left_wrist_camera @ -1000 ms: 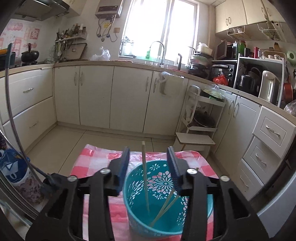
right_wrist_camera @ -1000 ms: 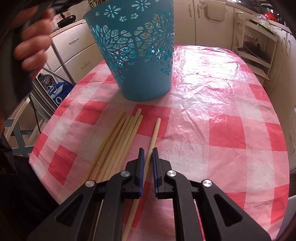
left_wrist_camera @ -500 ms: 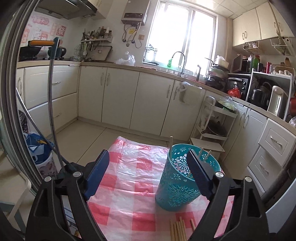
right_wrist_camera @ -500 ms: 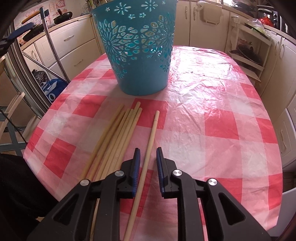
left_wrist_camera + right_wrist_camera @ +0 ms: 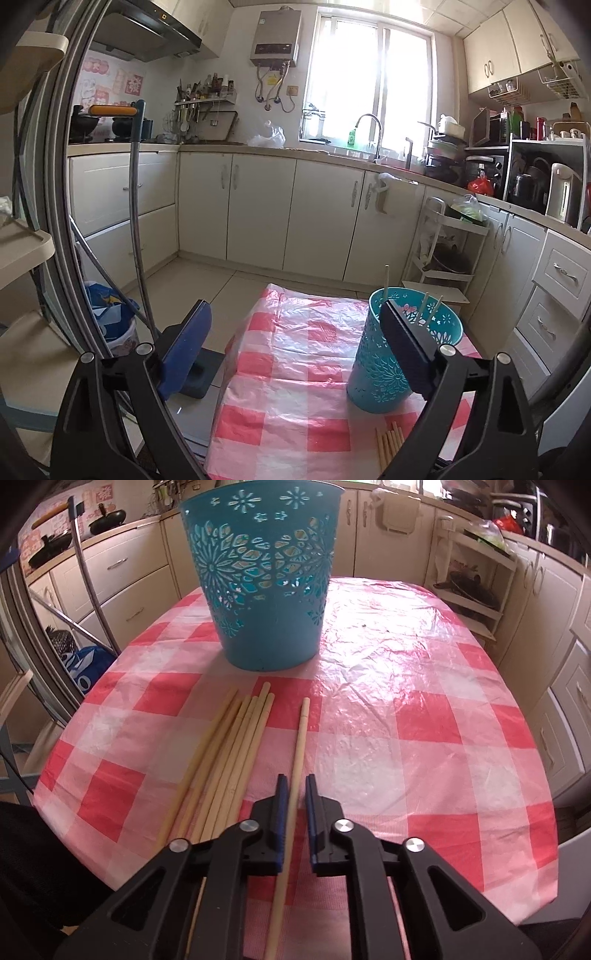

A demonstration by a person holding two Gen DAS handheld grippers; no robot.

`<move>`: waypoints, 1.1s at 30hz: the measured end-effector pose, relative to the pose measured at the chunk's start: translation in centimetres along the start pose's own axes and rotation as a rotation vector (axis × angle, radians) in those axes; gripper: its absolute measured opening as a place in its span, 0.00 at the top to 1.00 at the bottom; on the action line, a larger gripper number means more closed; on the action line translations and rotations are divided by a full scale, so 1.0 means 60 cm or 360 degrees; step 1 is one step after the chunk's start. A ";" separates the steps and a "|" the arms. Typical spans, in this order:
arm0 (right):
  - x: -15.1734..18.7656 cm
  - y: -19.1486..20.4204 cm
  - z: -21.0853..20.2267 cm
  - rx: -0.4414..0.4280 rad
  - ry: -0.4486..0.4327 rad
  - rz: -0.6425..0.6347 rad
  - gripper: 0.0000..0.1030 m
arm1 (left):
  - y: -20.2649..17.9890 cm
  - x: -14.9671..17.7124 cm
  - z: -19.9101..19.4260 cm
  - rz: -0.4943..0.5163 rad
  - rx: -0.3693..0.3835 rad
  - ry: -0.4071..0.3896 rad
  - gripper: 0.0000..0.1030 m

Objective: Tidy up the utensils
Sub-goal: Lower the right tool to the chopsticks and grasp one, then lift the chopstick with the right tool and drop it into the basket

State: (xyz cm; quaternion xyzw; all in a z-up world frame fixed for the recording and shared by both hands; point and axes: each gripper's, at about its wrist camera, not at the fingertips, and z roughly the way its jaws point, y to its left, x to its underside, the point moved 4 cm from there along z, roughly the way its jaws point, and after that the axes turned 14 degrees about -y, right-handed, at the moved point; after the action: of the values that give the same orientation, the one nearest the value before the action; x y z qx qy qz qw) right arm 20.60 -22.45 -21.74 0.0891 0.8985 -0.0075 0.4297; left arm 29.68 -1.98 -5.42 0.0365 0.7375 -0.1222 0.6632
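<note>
A teal cut-out bucket [image 5: 376, 369] [image 5: 258, 572] stands on the red-checked table [image 5: 424, 701], with three chopsticks [image 5: 386, 280] sticking out of its rim. In front of it lies a bundle of several wooden chopsticks [image 5: 229, 757] [image 5: 388, 443]. A single chopstick [image 5: 301, 731] lies apart to their right. My right gripper [image 5: 295, 779] points down at the table. Its jaws are closing on that single chopstick, which runs between the pads. My left gripper [image 5: 293, 310] hangs back and to the left of the bucket; its jaws are opening wide with nothing between them.
A white trolley rack [image 5: 450, 251] stands beyond the table's far end. Cream kitchen cabinets [image 5: 258, 206] run along the back and right walls. A blue bag [image 5: 107, 314] and a metal frame [image 5: 136, 221] are on the floor to the left.
My left gripper drew back from over the bucket to its left and opened wide. My right gripper opened slightly, straddled the single chopstick and closed on it.
</note>
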 end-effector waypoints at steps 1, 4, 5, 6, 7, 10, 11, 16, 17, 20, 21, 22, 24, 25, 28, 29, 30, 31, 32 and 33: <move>0.001 -0.004 -0.002 -0.0009 0.0006 0.0038 0.94 | 0.002 -0.002 0.000 0.0000 -0.0004 -0.0001 0.14; 0.003 -0.017 -0.008 -0.0044 0.0033 0.0171 0.94 | 0.011 -0.004 -0.003 -0.0011 -0.0011 -0.0005 0.14; 0.004 -0.021 -0.011 -0.0057 0.0042 0.0212 0.94 | 0.014 -0.004 -0.004 -0.0015 -0.0013 -0.0005 0.14; 0.006 -0.026 -0.014 -0.0076 0.0052 0.0263 0.94 | 0.015 -0.005 -0.004 -0.0017 -0.0015 -0.0005 0.14; 0.007 -0.029 -0.018 -0.0095 0.0055 0.0303 0.94 | 0.017 -0.004 -0.004 -0.0020 -0.0018 -0.0004 0.14; 0.005 -0.036 -0.037 -0.0166 0.0030 0.0403 0.94 | 0.019 -0.004 -0.003 -0.0027 -0.0024 0.0003 0.13; 0.002 -0.036 -0.045 -0.0185 0.0017 0.0422 0.94 | 0.020 -0.004 -0.003 -0.0028 -0.0026 0.0004 0.13; -0.032 -0.036 -0.098 -0.0293 -0.0110 0.0499 0.94 | 0.020 -0.004 -0.004 -0.0025 -0.0031 -0.0003 0.13; -0.042 -0.035 -0.110 -0.0314 -0.0143 0.0513 0.94 | 0.020 -0.004 -0.004 -0.0024 -0.0032 -0.0002 0.13; -0.077 -0.031 -0.144 -0.0376 -0.0240 0.0554 0.94 | 0.020 -0.003 -0.003 -0.0028 -0.0035 0.0003 0.13; -0.091 -0.030 -0.156 -0.0395 -0.0280 0.0563 0.94 | 0.021 -0.003 -0.003 -0.0032 -0.0036 0.0004 0.13; -0.106 -0.027 -0.167 -0.0411 -0.0316 0.0569 0.94 | 0.022 -0.003 -0.003 -0.0034 -0.0039 0.0004 0.12; -0.136 -0.024 -0.189 -0.0437 -0.0398 0.0559 0.94 | 0.022 -0.002 -0.003 -0.0037 -0.0043 0.0007 0.12; -0.155 -0.020 -0.200 -0.0446 -0.0451 0.0546 0.94 | 0.022 -0.001 -0.003 -0.0039 -0.0044 0.0008 0.12; -0.218 -0.009 -0.218 -0.0452 -0.0601 0.0506 0.94 | 0.022 -0.001 -0.002 -0.0039 -0.0044 0.0011 0.12; -0.242 -0.004 -0.220 -0.0445 -0.0655 0.0487 0.94 | 0.022 0.000 -0.001 -0.0038 -0.0044 0.0015 0.12; -0.265 0.000 -0.221 -0.0438 -0.0711 0.0475 0.94 | 0.021 0.002 0.000 -0.0037 -0.0044 0.0018 0.12; -0.282 0.005 -0.222 -0.0428 -0.0759 0.0462 0.94 | 0.021 0.003 0.001 -0.0035 -0.0044 0.0021 0.12; -0.304 0.011 -0.222 -0.0413 -0.0821 0.0442 0.94 | 0.021 0.004 0.001 -0.0033 -0.0045 0.0024 0.11; -0.326 0.017 -0.222 -0.0400 -0.0879 0.0424 0.94 | 0.020 0.004 0.003 -0.0033 -0.0046 0.0026 0.11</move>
State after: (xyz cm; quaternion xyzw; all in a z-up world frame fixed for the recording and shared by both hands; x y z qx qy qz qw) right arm 22.52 -23.24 1.82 0.1466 0.7223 0.1358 0.6620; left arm 30.08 -0.91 -5.81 0.0202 0.7450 -0.1181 0.6562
